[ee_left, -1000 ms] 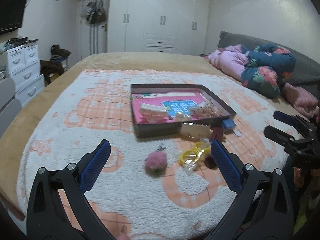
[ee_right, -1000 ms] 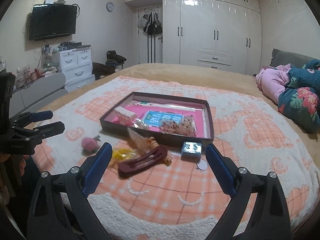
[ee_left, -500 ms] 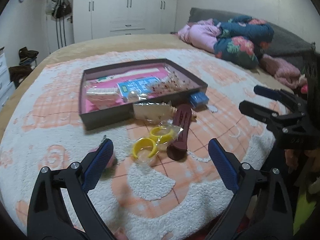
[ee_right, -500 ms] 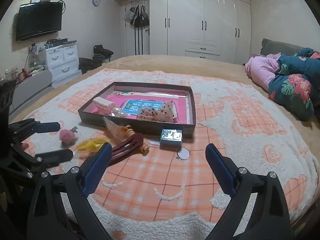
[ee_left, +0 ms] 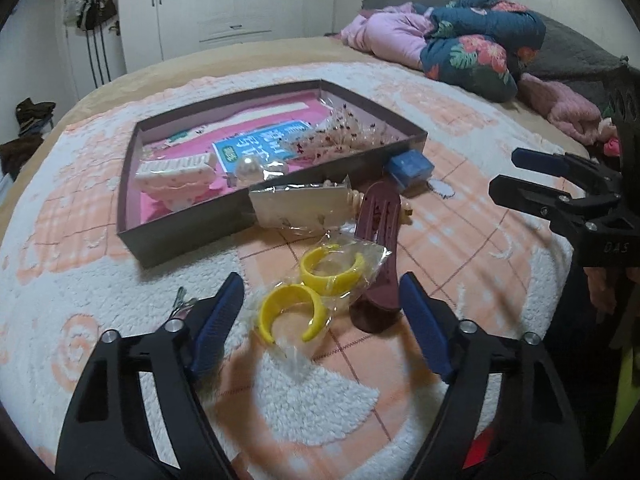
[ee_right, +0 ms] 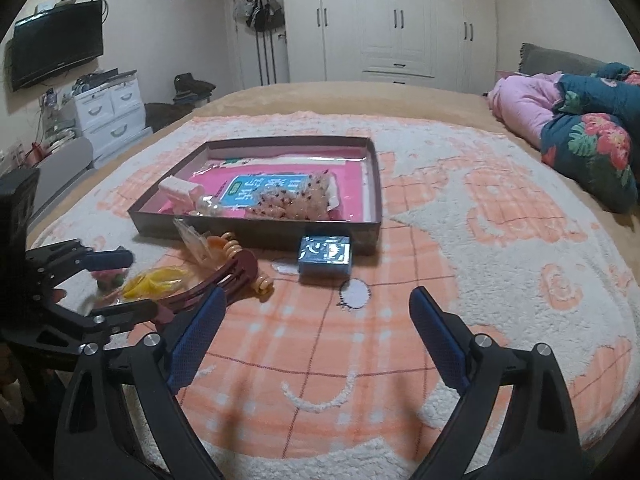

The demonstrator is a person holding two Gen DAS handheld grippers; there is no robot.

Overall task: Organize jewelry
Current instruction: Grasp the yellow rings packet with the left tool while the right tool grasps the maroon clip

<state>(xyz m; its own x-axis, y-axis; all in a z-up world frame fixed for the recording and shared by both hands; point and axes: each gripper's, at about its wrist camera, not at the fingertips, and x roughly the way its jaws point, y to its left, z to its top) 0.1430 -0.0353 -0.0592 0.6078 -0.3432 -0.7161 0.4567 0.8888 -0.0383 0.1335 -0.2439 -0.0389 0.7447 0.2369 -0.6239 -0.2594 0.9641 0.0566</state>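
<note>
Left tool (ee_left: pixel 320 296) moved nearer yellow bangles (ee_left: pixel 332 268); "DAS" on right tool (ee_left: pixel 560 182).

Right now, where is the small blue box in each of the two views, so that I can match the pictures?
Left wrist view: the small blue box lies right of centre, upper half, on the blanket against the tray's near right corner.
Right wrist view: the small blue box lies at centre, just in front of the tray's near wall.
Shared landmark: the dark tray with the pink lining.
</note>
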